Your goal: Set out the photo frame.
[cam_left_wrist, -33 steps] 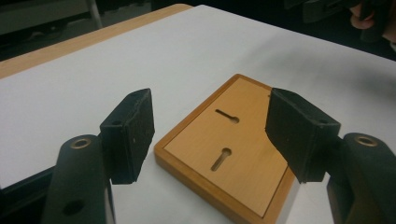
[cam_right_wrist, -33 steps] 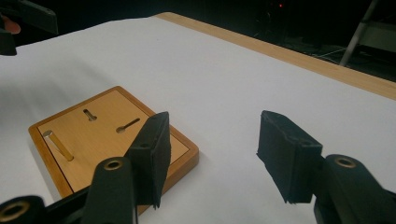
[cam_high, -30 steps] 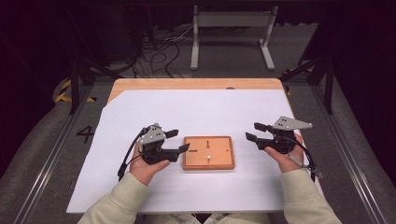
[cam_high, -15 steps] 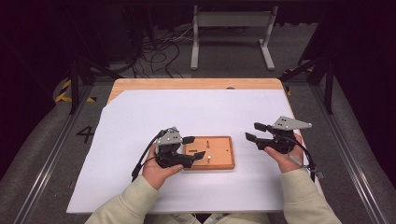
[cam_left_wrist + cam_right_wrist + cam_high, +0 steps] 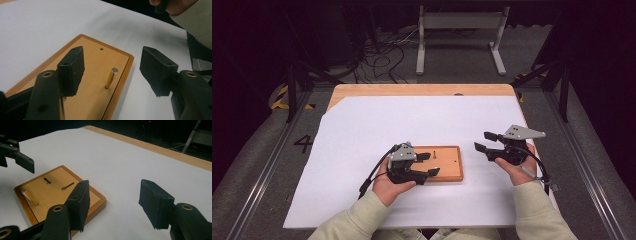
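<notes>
I see the wooden board (image 5: 444, 163) lying flat on the white sheet (image 5: 362, 125) that covers the tabletop (image 5: 422, 90), toward the near side and about midway across. In the high view its long axis runs from nine to three o'clock. A brass pin (image 5: 111, 78) stands nearly upright out of it, its top leaning slightly toward one o'clock in the left gripper view, close to one long edge of the board. A small dark hole (image 5: 101, 49) shows farther along the board at twelve o'clock from the pin.

My left tool (image 5: 424, 164) sits over the board's nine o'clock end. Its jaws have just been closing a little but stand wide apart, one over the board, the other out past the board's edge over the sheet. The pin stands in the gap between them and neither pad touches it.

My right tool (image 5: 486, 141) hovers at three o'clock from the board, well apart from it, with its jaws wide and nothing between them. From its own camera I see the board at about ten o'clock with two slots (image 5: 67, 185) in its face.

Nothing else lies on the sheet near the board. Bare sheet stretches toward twelve o'clock up to the tabletop's wooden far edge, and there is free room at nine o'clock too.
</notes>
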{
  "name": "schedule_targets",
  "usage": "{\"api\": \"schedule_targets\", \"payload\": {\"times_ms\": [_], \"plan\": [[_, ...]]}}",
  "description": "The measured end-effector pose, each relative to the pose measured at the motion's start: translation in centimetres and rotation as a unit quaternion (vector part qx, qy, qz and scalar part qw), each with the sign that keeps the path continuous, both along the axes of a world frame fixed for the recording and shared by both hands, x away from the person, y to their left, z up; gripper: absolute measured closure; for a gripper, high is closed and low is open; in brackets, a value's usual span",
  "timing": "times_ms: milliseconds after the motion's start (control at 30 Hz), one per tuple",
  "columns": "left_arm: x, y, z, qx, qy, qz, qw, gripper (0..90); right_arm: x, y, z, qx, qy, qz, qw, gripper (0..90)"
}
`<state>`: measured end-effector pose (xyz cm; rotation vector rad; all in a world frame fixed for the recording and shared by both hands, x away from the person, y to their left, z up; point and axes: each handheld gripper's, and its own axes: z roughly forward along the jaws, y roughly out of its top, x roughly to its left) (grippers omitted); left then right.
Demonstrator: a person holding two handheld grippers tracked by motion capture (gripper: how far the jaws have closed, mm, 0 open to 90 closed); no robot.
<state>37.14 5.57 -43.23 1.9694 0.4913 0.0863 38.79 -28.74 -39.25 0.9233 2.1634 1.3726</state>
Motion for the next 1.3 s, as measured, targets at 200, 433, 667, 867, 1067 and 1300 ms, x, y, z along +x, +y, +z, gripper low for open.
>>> {"api": "schedule_targets", "payload": {"times_ms": [200,433,667,867,1067,1300], "plan": [[0.2,-0.6,-1.2,0.009,-0.005,-0.005,0.9999,44.1,0.0,0.0,-0.1,0.0,0.002,0.0,1.0,42.0],[0.4,-1.3,-2.2,0.019,0.0,-0.015,0.9997,53.1,-0.1,0.0,-0.1,0.001,0.004,-0.001,1.0,41.7],[0.6,-1.7,-2.8,0.039,-0.001,-0.019,0.999,61.2,-0.1,-0.1,-0.2,0.0,0.005,0.0,1.0,41.6],[0.5,-1.7,-2.7,0.054,-0.008,-0.027,0.9981,79.0,-0.1,-0.1,-0.2,0.001,0.005,-0.001,1.0,41.6],[0.4,-1.7,-2.7,0.065,-0.031,-0.028,0.997,83.4,-0.1,-0.1,-0.2,0.002,0.003,0.002,1.0,42.2],[0.6,-1.6,-2.6,0.069,-0.03,-0.036,0.9965,83.5,-0.1,0.0,-0.3,-0.001,0.006,0.003,1.0,42.2]]}}
